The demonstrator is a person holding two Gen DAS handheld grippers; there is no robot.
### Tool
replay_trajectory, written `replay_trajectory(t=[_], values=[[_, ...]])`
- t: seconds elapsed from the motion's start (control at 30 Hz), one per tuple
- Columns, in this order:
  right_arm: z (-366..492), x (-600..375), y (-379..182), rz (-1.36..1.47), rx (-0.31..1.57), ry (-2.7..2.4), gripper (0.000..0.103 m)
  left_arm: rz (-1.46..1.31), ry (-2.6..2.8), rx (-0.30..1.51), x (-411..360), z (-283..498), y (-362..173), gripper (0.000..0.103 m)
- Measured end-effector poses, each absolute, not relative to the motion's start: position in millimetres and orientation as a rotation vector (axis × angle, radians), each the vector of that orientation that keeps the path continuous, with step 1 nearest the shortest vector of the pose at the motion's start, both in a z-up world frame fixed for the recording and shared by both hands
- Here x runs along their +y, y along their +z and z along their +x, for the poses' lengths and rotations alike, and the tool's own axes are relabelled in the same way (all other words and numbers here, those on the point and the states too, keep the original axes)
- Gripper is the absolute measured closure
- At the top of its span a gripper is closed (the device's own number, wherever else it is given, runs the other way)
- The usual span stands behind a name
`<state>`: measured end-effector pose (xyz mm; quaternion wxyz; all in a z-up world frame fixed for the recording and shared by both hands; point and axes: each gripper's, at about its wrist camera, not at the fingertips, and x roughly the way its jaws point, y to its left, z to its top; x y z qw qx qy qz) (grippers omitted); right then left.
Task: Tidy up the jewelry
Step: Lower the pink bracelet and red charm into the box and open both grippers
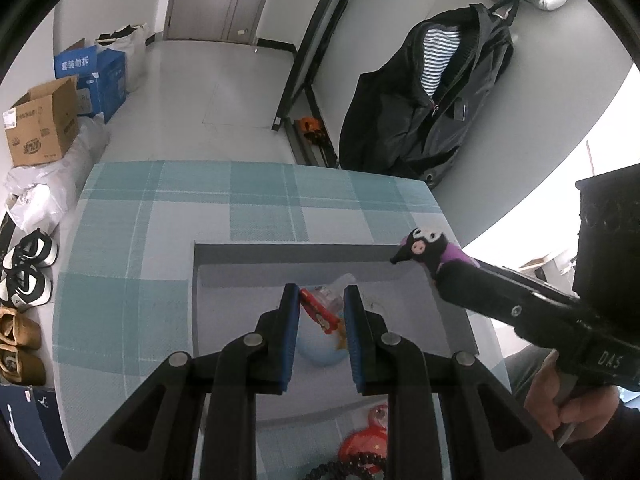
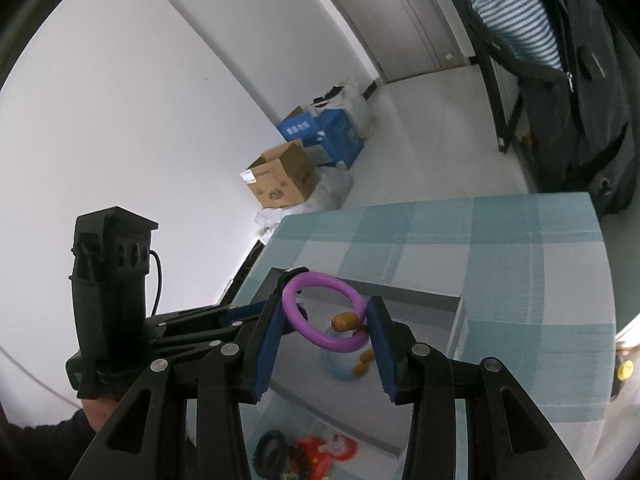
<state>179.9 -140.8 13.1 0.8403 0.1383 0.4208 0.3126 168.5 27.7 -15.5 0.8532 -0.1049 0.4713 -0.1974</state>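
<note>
- Grey tray (image 1: 280, 254) is seen on the checked desk (image 1: 160, 208); a pale blue dish (image 2: 340, 364) lies inside it.
- Purple ring (image 2: 320, 312), pinched by the right claw (image 2: 326, 344) above the tray, is judged light and rubbery; side grip suits it. Its character end is visible only in the left view.
- Red charm (image 1: 320, 312) is pinched by the left claw (image 1: 322, 334); judged light, flat.
</note>
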Motion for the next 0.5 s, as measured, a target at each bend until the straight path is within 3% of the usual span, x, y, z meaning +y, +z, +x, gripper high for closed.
replay_trajectory(t=[0.5], values=[[188.9, -141.4, 2.3, 0.311, 0.934, 0.643, 0.062, -0.241, -0.426, 1.006, 28.3, 178.0, -23.7, 0.086]])
